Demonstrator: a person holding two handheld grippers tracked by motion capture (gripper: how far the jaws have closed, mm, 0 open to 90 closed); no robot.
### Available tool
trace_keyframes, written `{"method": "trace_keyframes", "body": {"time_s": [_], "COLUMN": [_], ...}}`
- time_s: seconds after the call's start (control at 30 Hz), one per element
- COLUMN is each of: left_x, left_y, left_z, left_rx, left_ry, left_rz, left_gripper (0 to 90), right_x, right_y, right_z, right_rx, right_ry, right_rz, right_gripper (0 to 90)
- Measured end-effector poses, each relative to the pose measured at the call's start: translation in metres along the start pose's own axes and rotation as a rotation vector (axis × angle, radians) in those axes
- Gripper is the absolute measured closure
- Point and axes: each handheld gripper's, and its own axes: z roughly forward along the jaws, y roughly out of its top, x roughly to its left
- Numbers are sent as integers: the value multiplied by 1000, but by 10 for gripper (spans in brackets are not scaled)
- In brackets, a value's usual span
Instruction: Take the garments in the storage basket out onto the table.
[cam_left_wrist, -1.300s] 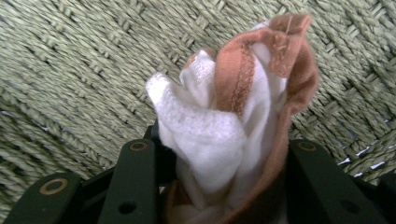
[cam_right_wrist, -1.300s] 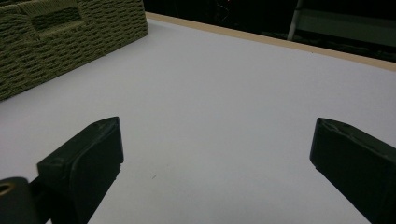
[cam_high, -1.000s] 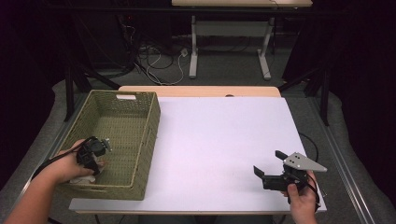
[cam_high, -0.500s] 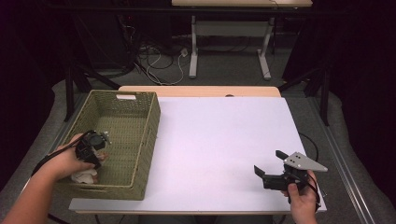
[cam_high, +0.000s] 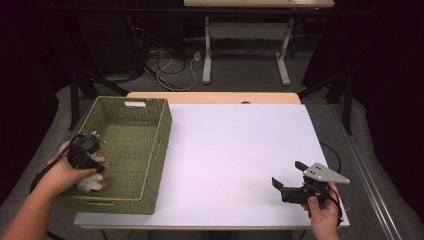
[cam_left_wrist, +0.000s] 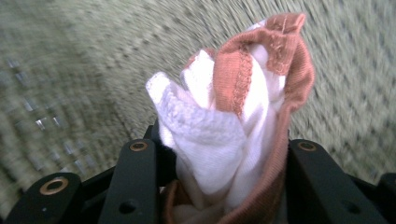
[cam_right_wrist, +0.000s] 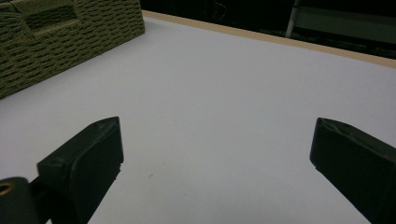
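High view: table (cam_high: 240, 150) evenly lit from above, surround nearly black, soft focus. Left gripper view: basket (cam_left_wrist: 70, 70) weave motion-blurred, cloth (cam_left_wrist: 233, 116) sharp. Right gripper view: dim, jaws blurred.

White-and-rust cloth, olive woven basket, black tongs on a pale worktop.
Cloth (cam_left_wrist: 233, 121): white, partly ribbed, with rust-brown stitched edging; in the high view a white lump (cam_high: 90, 182). Basket (cam_high: 150, 150): olive-green wicker with a tight horizontal weave; its wall shows the same brick-like weave in the right gripper view (cam_right_wrist: 70, 42). Left tongs (cam_left_wrist: 219, 186): black jaws with brass-coloured rivets. Right tongs (cam_high: 287, 180): matte black with a grey three-cornered plate on top. Worktop (cam_high: 240, 145): plain pale lilac-white with a light wood edge at the far side. Floor: grey carpet.
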Motion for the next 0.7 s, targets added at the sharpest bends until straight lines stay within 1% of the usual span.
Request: {"method": "trace_keyframes", "body": {"time_s": [0.07,0.13,0.23,0.37,0.47,0.57,0.67,0.7], "left_x": [3,6,8,8,8,7,4,4], "left_y": [-3,-5,-7,-10,-13,-16,-20,-21], "left_z": [-4,-8,-12,-17,-21,-25,-28,-29], "left_rx": [-46,-82,-130,-195,-230,-268,-317,-341], "left_ry": [4,2,4,7,16,7,12,16], "left_rz": [-59,-105,-159,-242,-284,-322,-344,-353], "left_gripper": [610,610,610,609,610,610,610,610], "right_x": [0,0,0,0,0,0,0,0], "right_y": [0,0,0,-1,-1,-1,-1,-1], "right_z": [0,0,0,0,0,0,0,0], "right_rx": [2,6,4,-1,-2,-1,5,5], "right_ry": [0,2,1,-2,-2,-3,-7,-8], "right_rz": [0,3,-4,9,4,5,3,1], "right_gripper": [24,24,23,23,23,24,23,23]}}
